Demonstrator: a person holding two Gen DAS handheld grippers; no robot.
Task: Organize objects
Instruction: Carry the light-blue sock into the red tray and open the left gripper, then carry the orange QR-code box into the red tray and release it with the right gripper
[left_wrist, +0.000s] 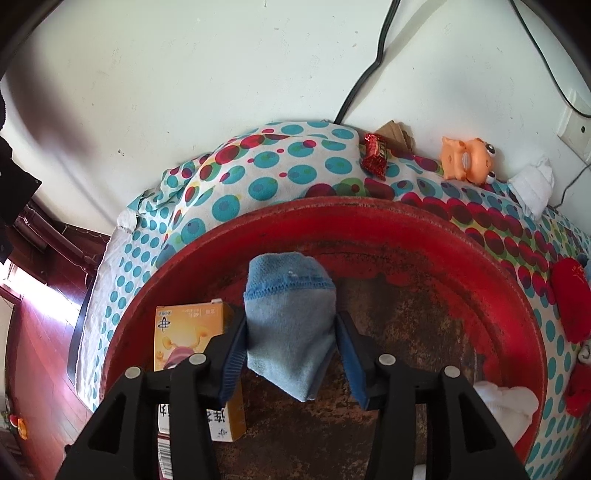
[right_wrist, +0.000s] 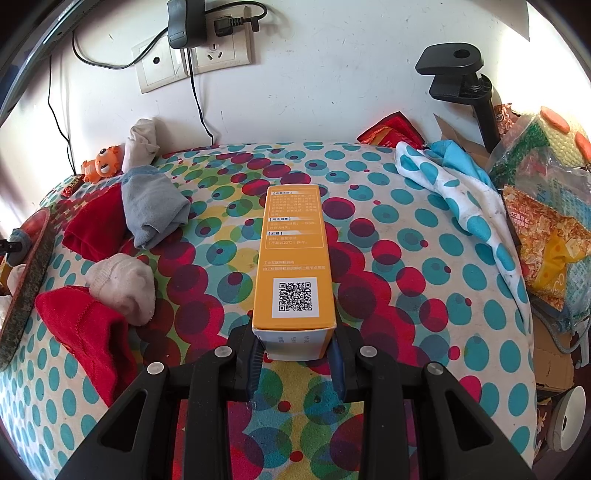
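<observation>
My left gripper (left_wrist: 291, 350) is shut on a light blue sock (left_wrist: 290, 317), held over a worn red round tray (left_wrist: 369, 218). In the tray lie an orange box (left_wrist: 192, 332) at the left and a white sock (left_wrist: 506, 402) at the right. My right gripper (right_wrist: 295, 358) is shut on a long orange box with a QR code (right_wrist: 295, 258), held above the dotted tablecloth (right_wrist: 406, 258). The right wrist view shows red socks (right_wrist: 88, 332), a white sock (right_wrist: 123, 286) and a grey-blue sock (right_wrist: 153, 210) at the left.
An orange toy (left_wrist: 469, 158), a red candy wrapper (left_wrist: 376, 155) and a white sock (left_wrist: 533, 184) lie by the wall. Snack bags (right_wrist: 546, 229), a dotted cloth (right_wrist: 461, 206) and a black clamp (right_wrist: 465, 81) stand at the right. The tray's edge (right_wrist: 26, 288) shows at the left.
</observation>
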